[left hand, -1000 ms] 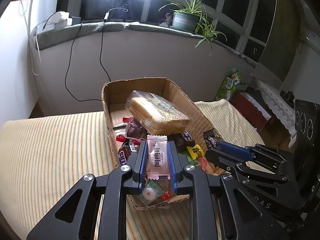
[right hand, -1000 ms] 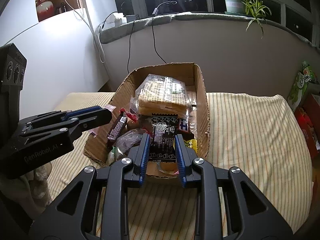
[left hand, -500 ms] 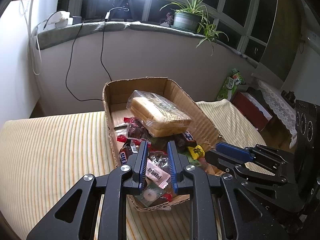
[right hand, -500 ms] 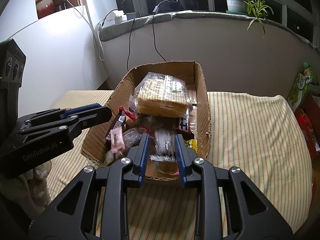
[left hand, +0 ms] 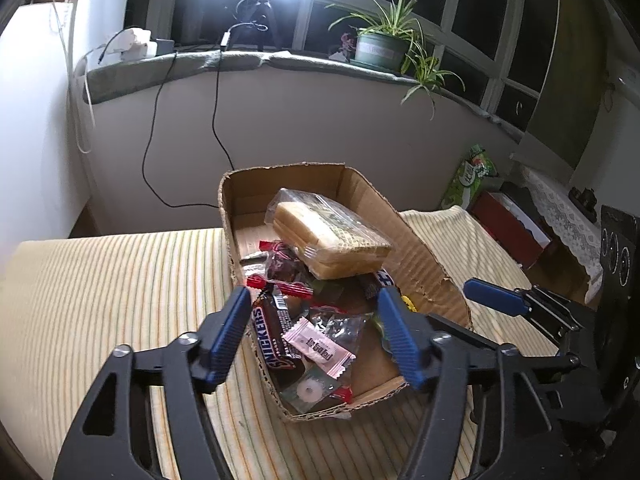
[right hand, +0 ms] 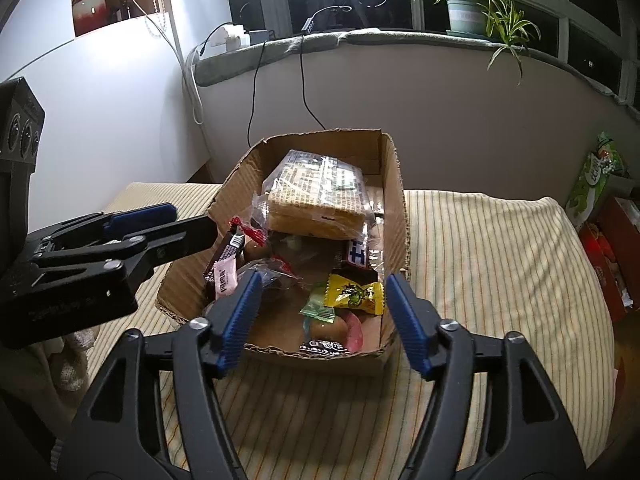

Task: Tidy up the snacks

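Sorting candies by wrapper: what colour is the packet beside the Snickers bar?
Pink packet, clearest in the left wrist view.

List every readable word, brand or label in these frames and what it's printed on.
"SNICKERS": brown candy bar in the cardboard box.
Pink sachet: print too blurred to read.
Yellow packet: graphic only, unreadable.
Left gripper body: embossed lettering, illegible.
Wafer pack: print too small.

Striped bed [right hand: 500, 260] w/ cardboard box [right hand: 394, 184] on it.
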`<state>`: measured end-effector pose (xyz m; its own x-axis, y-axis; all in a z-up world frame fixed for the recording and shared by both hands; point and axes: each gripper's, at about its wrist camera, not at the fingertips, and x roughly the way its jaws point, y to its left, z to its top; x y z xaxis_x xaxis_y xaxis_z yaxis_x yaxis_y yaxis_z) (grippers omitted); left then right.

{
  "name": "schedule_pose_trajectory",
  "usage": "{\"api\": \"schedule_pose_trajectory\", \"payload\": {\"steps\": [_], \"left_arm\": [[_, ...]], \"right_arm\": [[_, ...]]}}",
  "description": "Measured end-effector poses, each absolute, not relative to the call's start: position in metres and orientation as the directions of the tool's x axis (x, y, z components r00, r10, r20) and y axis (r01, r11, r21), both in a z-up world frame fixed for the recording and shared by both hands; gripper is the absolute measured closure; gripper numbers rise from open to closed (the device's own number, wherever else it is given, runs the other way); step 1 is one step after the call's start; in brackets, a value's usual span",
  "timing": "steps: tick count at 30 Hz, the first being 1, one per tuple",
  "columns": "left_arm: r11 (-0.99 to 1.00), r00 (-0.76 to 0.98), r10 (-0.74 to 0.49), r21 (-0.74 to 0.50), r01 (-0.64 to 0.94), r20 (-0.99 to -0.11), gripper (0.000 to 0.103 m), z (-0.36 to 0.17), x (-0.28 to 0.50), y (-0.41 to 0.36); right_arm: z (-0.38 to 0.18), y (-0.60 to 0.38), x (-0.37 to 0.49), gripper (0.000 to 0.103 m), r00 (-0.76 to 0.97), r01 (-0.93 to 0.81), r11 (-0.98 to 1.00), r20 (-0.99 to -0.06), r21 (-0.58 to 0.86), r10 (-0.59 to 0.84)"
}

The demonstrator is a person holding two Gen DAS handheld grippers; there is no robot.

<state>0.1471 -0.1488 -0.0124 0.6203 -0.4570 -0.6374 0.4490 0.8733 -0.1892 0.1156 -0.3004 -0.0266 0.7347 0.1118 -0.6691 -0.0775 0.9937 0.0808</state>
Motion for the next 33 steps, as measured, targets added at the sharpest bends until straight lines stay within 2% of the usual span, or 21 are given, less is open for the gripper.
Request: {"api": "schedule_pose_trajectory", "payload": {"steps": [2,5,28,33], "left_arm": [[0.879,0.628,-0.449,-0.187,0.439,-0.635,0.029,-0.011,0.147,-0.147],[0.886,0.636,-0.439,-0.187,0.425,-0.635,0.024,-0.010,0.146,-0.142],[0.912,0.697,-0.394,-0.158,0.380,-0.599,0.024,0.005,0.112,-0.114],[0.921,0.717,-0.369,-0.131,0.367,-0.592,0.024,0.006,0.098,-0.108]], "right_arm": [[-0.026,-0.301,0.115,0.027,0.738,-0.070,0.994,-0.666,0.078,0.104],[-0.024,-0.302,0.113,0.023,0.744,-0.063,0.995,-0.661,0.077,0.098],[-0.006,-0.277,0.087,0.019,0.772,-0.069,0.995,-0.628,0.068,0.096],[0.000,-0.272,0.075,0.012,0.791,-0.063,0.996,-0.606,0.061,0.087]]}}
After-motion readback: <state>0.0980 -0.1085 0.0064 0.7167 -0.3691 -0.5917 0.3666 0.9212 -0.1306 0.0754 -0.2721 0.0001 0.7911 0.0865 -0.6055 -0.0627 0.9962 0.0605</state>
